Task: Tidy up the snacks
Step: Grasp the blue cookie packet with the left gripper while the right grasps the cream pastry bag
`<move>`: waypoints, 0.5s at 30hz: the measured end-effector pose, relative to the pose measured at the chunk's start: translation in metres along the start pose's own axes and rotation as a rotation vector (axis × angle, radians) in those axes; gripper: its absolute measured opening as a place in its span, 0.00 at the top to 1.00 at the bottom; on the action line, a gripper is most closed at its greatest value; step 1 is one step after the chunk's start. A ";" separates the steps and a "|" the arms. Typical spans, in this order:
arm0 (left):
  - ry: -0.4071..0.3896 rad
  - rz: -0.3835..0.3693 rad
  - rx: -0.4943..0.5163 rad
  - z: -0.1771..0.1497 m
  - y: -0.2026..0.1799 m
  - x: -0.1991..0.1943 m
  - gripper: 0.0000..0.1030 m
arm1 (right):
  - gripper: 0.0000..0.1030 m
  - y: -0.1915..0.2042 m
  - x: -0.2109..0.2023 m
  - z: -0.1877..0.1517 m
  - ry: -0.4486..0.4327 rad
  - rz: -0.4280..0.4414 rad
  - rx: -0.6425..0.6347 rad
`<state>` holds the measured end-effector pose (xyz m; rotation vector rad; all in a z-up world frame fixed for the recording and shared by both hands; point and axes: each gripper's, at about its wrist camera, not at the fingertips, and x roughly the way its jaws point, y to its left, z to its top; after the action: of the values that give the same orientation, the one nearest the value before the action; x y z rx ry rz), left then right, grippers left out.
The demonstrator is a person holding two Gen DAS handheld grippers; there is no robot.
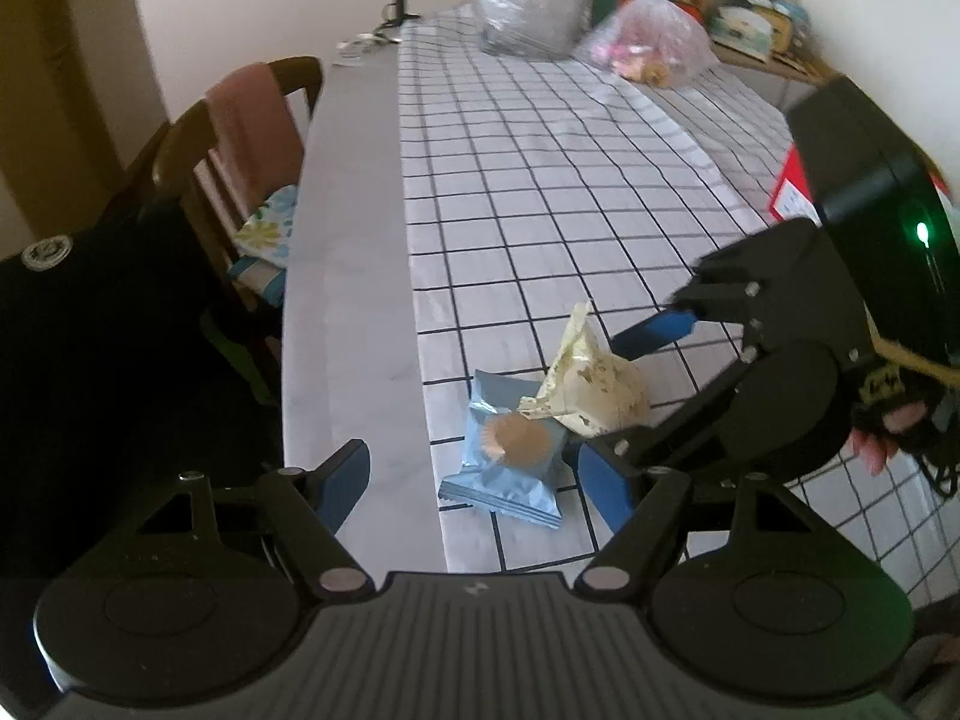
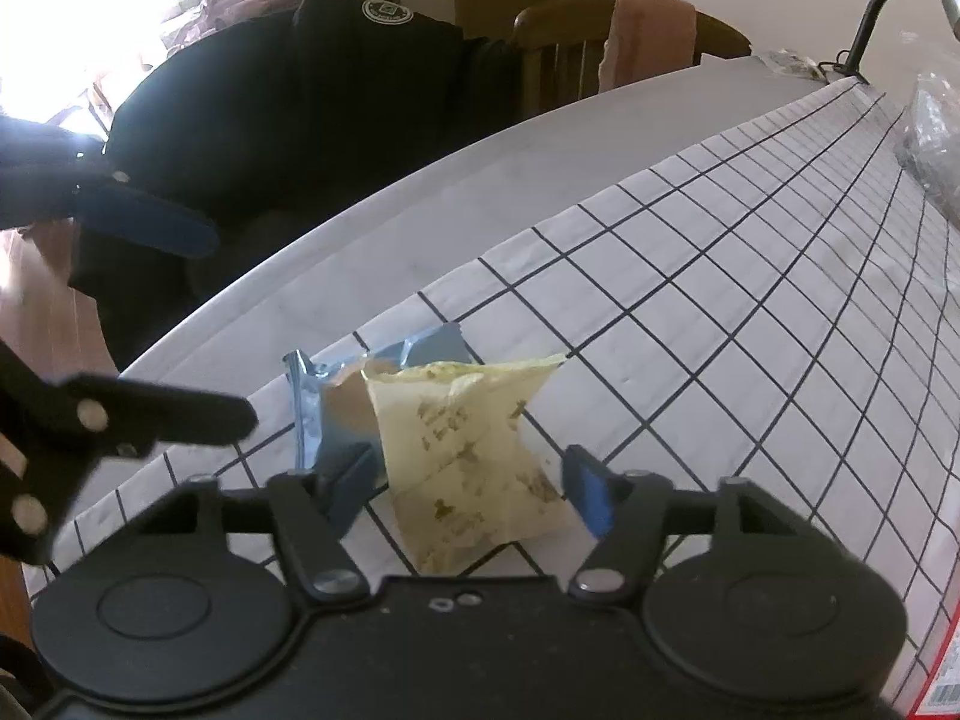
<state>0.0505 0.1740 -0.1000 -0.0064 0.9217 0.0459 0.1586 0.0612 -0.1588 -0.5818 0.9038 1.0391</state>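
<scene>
A blue snack packet (image 1: 510, 456) with a round pastry picture lies on the checked tablecloth (image 1: 540, 210). A cream-yellow snack packet (image 1: 591, 384) lies against its right side. My left gripper (image 1: 480, 480) is open, its fingers on either side of the blue packet. My right gripper (image 1: 606, 396) comes in from the right, open around the cream packet. In the right wrist view the cream packet (image 2: 474, 462) lies between the open right gripper's (image 2: 474, 486) fingers, with the blue packet (image 2: 342, 402) behind it. The left gripper's blue finger (image 2: 150, 222) shows at the left there.
A clear plastic bag (image 1: 528, 6) and a pink bag of snacks (image 1: 648, 42) sit at the table's far end. A red box (image 1: 792, 192) stands at the right edge. A wooden chair (image 1: 240, 138) with a pink cloth stands left of the table, beside a dark garment (image 2: 288, 90).
</scene>
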 end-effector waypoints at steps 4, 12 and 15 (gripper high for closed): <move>0.017 -0.013 0.052 0.001 -0.003 0.009 0.26 | 0.53 -0.005 0.002 0.001 0.000 0.008 0.006; 0.048 -0.026 0.110 0.008 -0.006 0.032 0.26 | 0.62 -0.015 -0.004 -0.002 -0.006 -0.022 0.052; 0.063 -0.034 0.115 0.011 -0.009 0.043 0.26 | 0.63 -0.022 -0.009 -0.008 -0.008 -0.036 0.082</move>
<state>0.0852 0.1665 -0.1277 0.0837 0.9857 -0.0393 0.1742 0.0418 -0.1556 -0.5233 0.9210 0.9671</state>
